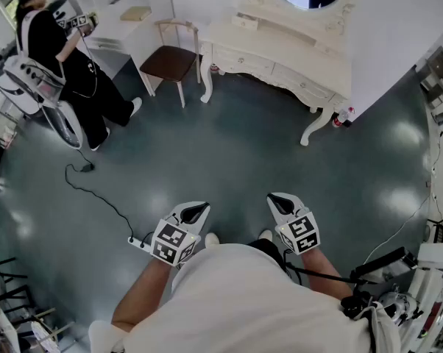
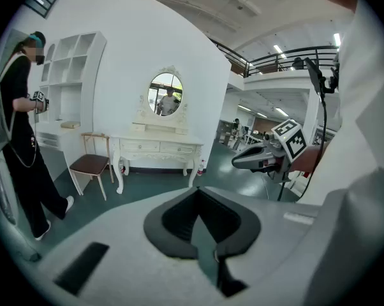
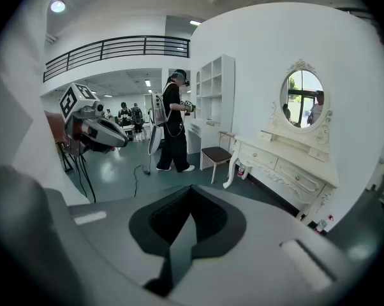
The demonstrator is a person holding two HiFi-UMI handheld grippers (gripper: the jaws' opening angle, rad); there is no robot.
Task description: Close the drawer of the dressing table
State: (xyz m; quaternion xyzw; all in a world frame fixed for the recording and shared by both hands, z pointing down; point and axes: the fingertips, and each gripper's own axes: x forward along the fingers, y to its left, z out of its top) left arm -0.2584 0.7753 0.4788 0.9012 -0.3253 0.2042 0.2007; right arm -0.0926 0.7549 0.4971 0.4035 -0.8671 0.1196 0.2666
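I find no legible text, label, brand name, number or sign in any view. The marker cubes on the left tongs (image 1: 194, 213) and right tongs (image 1: 282, 204) carry only black-and-white square patterns, not characters. I read no print on the dressing table (image 1: 280, 44).

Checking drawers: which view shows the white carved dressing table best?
The right gripper view: the white carved dressing table appears largest, drawer fronts clear. The left gripper view shows it smaller; the head view from above.
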